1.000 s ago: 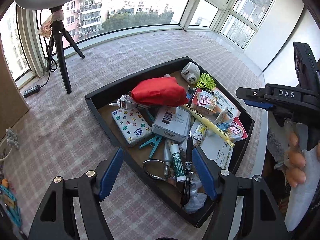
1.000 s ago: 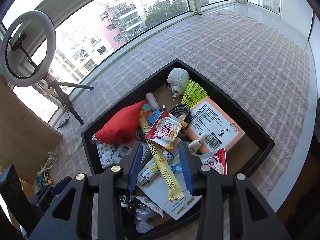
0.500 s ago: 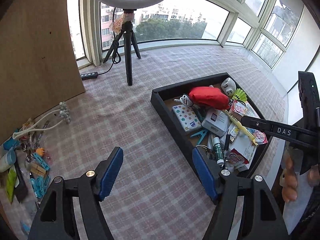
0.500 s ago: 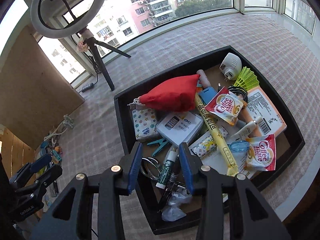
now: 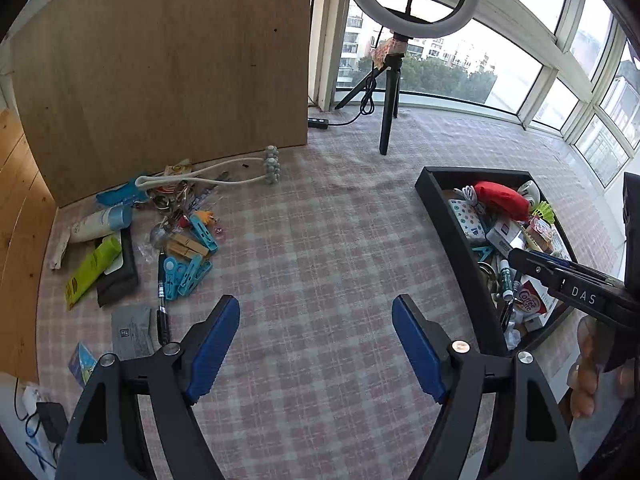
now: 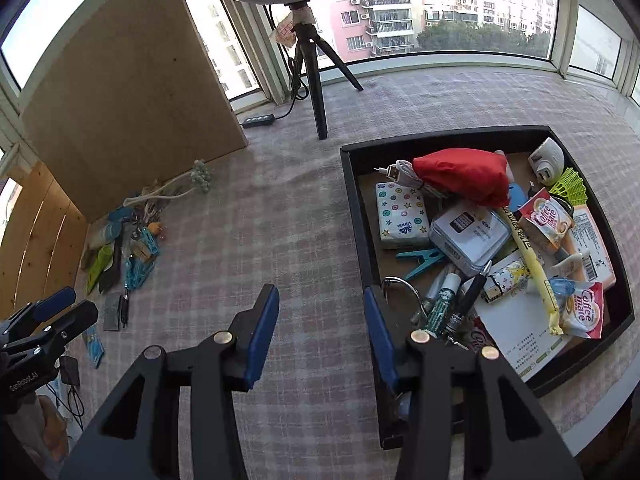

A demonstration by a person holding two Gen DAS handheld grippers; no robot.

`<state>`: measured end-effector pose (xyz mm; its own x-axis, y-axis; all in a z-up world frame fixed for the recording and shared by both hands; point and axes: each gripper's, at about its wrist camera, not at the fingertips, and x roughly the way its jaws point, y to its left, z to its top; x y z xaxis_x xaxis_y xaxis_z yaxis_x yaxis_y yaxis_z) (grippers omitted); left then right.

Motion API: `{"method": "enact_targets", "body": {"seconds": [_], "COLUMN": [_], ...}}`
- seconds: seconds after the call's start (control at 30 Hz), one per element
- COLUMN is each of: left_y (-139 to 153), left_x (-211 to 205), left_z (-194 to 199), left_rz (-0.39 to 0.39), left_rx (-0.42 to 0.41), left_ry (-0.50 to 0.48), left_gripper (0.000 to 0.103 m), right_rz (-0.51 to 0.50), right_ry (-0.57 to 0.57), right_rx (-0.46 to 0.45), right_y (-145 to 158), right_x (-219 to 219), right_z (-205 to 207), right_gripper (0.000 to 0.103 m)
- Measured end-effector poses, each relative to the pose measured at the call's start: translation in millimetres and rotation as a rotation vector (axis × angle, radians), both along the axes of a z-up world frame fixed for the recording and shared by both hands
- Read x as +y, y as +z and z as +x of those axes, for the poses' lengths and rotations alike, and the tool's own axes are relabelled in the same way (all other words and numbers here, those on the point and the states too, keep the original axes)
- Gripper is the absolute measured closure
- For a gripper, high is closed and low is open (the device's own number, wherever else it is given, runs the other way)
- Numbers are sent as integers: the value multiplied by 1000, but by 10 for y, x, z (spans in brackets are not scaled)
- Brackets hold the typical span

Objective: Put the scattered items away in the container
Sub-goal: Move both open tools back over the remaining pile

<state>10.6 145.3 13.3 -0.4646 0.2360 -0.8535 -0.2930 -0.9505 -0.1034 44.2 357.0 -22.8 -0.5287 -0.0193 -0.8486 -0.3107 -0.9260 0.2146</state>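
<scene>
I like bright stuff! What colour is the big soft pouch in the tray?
Red. The pouch shows best in the right wrist view.

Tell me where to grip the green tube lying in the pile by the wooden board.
Grip the green tube across its mid-body, coming from above with the left gripper, which is opening with nothing between its pads. The tube lies flat, long and narrow, one side against the black block; so close along its length rather than across.

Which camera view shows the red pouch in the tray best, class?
The right wrist view: the red pouch lies large, near and unobstructed in the black tray. The left wrist view shows it small, far off near the frame's edge.
</scene>
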Motion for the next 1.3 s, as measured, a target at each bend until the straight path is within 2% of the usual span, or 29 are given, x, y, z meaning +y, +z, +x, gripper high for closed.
{"method": "enact_targets", "body": {"seconds": [0.17, 0.37, 0.6, 0.83, 1.0, 1.17, 1.3], "left_y": [-30, -126, -188, -300, -284, -323, -238], "left_x": [-277, -493, -727, -851, -834, -863, -881], "left_z": [155, 240, 224, 122, 91, 34, 44], "left_rz": [16, 23, 53, 48, 52, 67, 76], "left_rx": [-27, -70, -97, -133, -98, -107, -61], "left_ry": [54, 95, 146, 168, 148, 164, 173], "left_gripper": [26, 26, 26, 25, 25, 25, 25], "right_rz": [37, 30, 41, 60, 68, 64, 69], "right_ry": [79, 113, 120, 154, 170, 179, 186], "right_rx": [-5, -18, -31, -48, -61, -74, -83], "right_y": [-29, -86, -132, -179, -231, -291, -319], "right_x": [-340, -540, -659, -813, -866, -885, -927], "right_z": [23, 42, -15, -125, -190, -246, -277], "right_gripper": [59, 58, 58, 57, 57, 57, 57]}}
